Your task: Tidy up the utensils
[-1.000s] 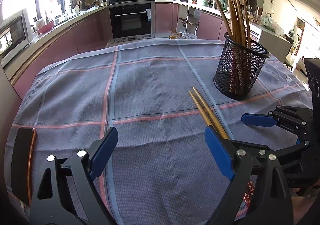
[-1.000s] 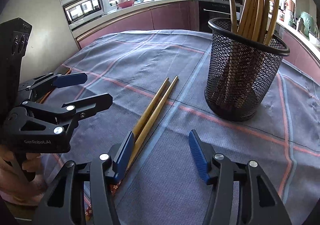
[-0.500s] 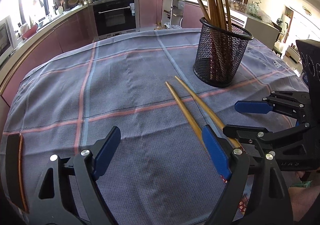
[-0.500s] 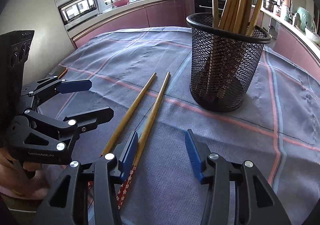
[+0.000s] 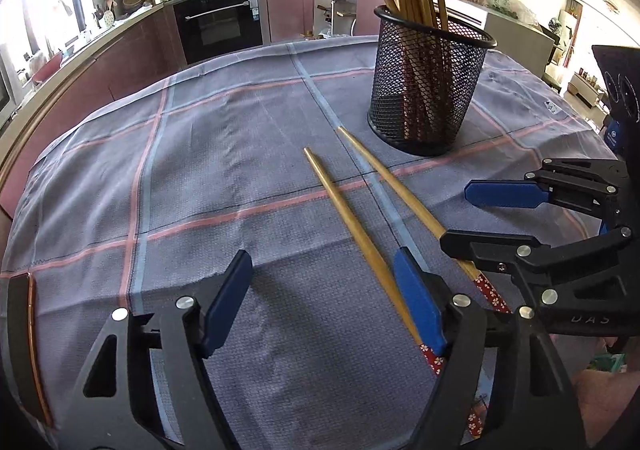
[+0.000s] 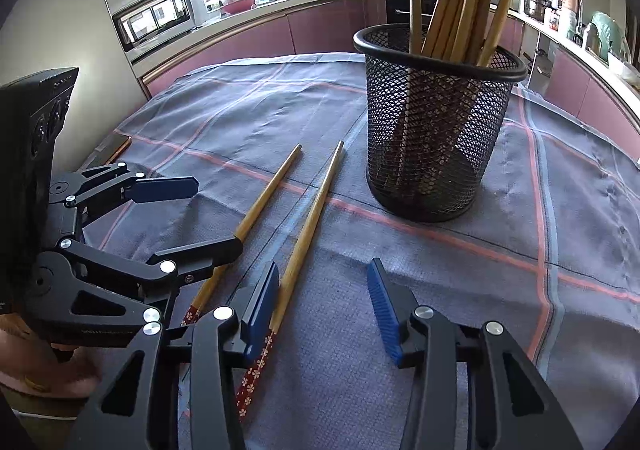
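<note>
Risk first: cup standing just beyond the loose chopsticks, easily knocked by a claw swinging in. Left claw closing with one chopstick at its right pad, not yet pinched; could roll off across the cloth. Right claw closing likewise, the other chopstick beside its left pad, ungripped. Count: one cup, two claws, two loose chopsticks on the counter, about eight standing in the cup.

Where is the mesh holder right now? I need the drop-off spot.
In both wrist views the black mesh holder stands upright on the checked tablecloth, right of centre, just beyond the tips of the two loose chopsticks.
</note>
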Action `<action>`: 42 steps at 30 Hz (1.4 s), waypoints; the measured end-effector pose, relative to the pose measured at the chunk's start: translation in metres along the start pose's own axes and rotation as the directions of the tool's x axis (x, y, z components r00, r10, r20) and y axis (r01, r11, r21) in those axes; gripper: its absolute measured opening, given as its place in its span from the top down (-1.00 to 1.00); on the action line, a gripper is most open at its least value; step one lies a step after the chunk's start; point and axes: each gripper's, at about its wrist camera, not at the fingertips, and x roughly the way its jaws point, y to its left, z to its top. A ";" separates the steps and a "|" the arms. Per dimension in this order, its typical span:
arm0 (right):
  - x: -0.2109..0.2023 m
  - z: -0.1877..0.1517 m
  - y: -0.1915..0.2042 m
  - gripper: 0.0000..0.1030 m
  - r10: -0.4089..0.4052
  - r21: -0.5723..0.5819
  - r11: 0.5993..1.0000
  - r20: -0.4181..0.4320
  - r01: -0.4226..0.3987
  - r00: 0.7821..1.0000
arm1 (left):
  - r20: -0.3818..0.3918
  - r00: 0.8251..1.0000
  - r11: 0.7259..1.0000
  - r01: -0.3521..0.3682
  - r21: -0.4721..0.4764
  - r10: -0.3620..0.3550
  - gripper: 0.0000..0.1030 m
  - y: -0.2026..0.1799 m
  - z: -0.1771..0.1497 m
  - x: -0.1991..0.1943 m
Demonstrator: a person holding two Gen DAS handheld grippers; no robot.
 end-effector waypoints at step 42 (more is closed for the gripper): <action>0.006 0.015 0.004 0.89 0.103 0.042 0.994 0.033 -0.104 0.994 | -0.012 0.997 0.997 0.072 -0.035 -0.072 0.85 0.005 0.006 0.004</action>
